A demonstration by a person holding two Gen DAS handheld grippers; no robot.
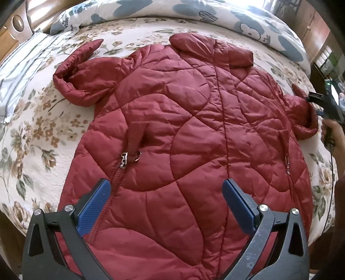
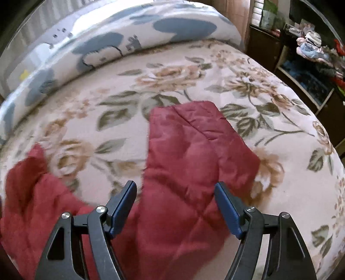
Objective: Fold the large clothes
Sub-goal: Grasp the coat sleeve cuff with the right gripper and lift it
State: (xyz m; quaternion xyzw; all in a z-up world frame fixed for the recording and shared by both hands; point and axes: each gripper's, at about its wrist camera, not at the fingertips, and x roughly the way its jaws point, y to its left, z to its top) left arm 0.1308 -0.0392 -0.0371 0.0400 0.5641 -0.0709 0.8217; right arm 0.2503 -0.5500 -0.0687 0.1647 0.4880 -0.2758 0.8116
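Observation:
A dark red quilted jacket lies spread flat, front up, on a floral bedspread. Its left sleeve bends up toward the hood. My left gripper is open and empty, hovering over the jacket's lower front near a pocket zipper. My right gripper is open and empty above the jacket's right sleeve, which lies flat with its cuff pointing away. In the left wrist view the right gripper shows at the far right by that sleeve.
A rolled blue-and-white duvet lies along the far side of the bed, and it also shows in the right wrist view. A striped pillow sits at left. Dark shelves with clothes stand beyond the bed's right edge.

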